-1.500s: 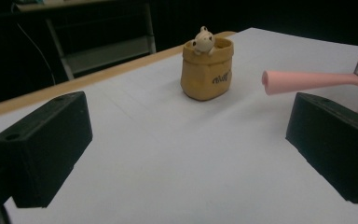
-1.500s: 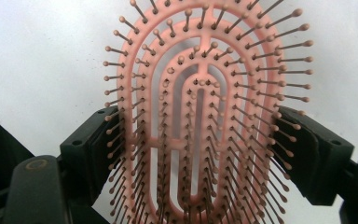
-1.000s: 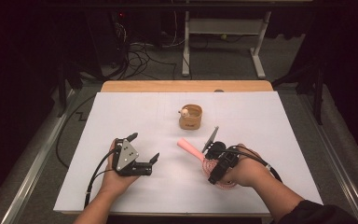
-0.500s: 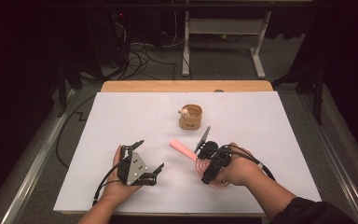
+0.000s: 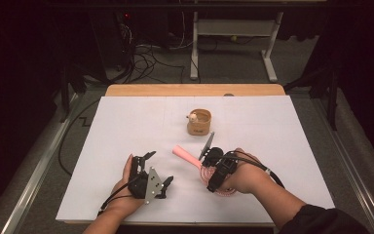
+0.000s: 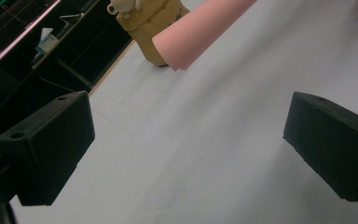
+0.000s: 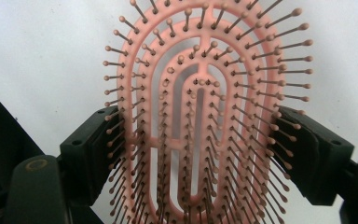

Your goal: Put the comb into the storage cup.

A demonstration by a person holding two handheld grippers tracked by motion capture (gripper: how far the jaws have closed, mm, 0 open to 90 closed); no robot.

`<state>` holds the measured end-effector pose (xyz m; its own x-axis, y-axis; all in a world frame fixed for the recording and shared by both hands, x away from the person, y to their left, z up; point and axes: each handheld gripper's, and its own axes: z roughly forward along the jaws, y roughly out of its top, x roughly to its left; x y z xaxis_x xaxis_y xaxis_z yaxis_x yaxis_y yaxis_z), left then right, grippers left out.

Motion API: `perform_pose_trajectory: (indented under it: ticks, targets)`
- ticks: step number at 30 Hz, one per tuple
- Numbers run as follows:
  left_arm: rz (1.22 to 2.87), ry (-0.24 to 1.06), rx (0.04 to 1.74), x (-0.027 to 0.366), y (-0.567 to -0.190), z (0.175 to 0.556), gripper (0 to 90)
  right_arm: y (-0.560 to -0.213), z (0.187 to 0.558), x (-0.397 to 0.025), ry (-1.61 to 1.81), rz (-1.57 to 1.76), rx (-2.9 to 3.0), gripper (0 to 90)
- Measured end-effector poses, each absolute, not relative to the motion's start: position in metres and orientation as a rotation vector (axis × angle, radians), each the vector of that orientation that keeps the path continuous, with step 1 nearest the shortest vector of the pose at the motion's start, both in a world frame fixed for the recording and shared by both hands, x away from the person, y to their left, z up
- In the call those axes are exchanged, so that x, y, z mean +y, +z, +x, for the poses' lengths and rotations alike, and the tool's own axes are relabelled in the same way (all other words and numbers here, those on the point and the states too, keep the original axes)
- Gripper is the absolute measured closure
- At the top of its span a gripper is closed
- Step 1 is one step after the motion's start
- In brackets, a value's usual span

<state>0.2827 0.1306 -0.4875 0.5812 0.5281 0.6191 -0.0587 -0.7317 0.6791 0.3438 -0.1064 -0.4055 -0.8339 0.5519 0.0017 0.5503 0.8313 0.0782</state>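
Note:
A pink hairbrush (image 7: 200, 93) with an oval, bristled head sits between my right gripper's (image 7: 205, 149) jaws, which are shut on the head's two sides. In the high view the right gripper (image 5: 214, 181) is at the front right of the white table sheet. The brush handle (image 5: 185, 156) points up and left from it. My left gripper (image 5: 158, 168) lies front left, open and holding nothing, a short way left of the handle. The left gripper view looks between its open jaws (image 6: 186, 144) at the pink handle end (image 6: 205, 30).
A small tan wooden cup (image 5: 199, 122) with a white figure on its rim stands mid-table beyond the brush, also in the left gripper view (image 6: 151, 23). The white sheet (image 5: 126, 126) covers a wooden tabletop (image 5: 195, 90). Cables and a desk frame lie on the floor behind.
The left gripper has shifted right and nearer the front edge, turning toward the brush. The right hand has carried the brush a little to the left.

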Motion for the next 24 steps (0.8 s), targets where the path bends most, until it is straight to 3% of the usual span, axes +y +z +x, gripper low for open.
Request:
perform_pose_trajectory:
  ticks: [8,24]
  targets:
    - [2.214,1.243,0.318,0.120,-0.490,0.278,3.7,-0.406,0.344,-0.099,0.112,0.860,2.998,20.8]
    - [2.240,1.325,0.266,0.109,-0.491,0.275,4.7,-0.411,0.347,-0.080,0.104,0.754,3.022,20.8]
